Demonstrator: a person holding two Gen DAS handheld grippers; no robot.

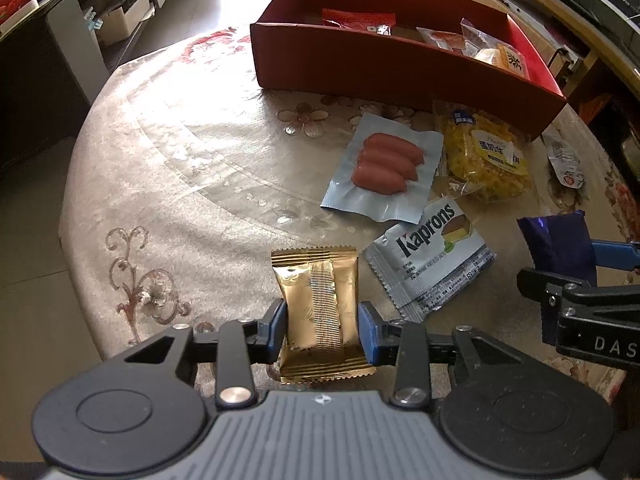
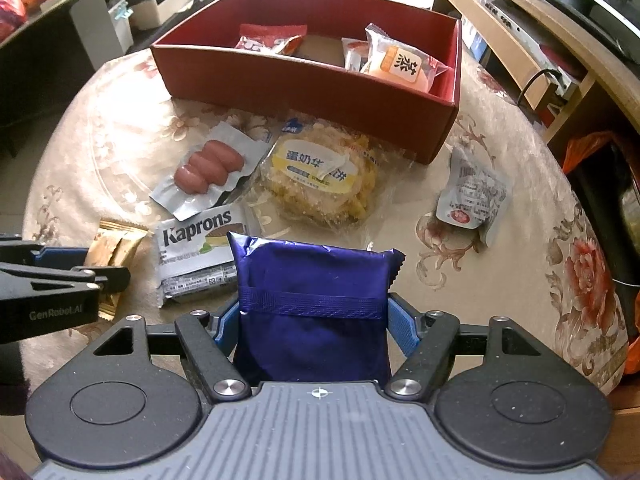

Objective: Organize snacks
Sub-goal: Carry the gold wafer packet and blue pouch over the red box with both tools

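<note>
My left gripper [image 1: 322, 330] is shut on a gold foil snack packet [image 1: 320, 308], its blue pads pressing both long sides just above the table. The same packet [image 2: 114, 250] shows at the left of the right wrist view, with the left gripper's fingers [image 2: 60, 258] on it. A dark blue snack bag [image 2: 314, 300] is pinched between the pads of my right gripper [image 2: 314, 322], held clear of the table; it also shows as the blue bag [image 1: 558, 244] in the left wrist view. The red box [image 2: 304, 80] at the back holds several wrapped snacks.
On the flowered tablecloth [image 1: 180, 160] lie a sausage pack [image 1: 386, 166], a yellow cake in clear wrap [image 1: 486, 156], a Kaprons packet [image 1: 430, 260] and a small silver pouch [image 2: 472, 196]. A shelf unit [image 2: 520, 28] stands to the right, past the table edge.
</note>
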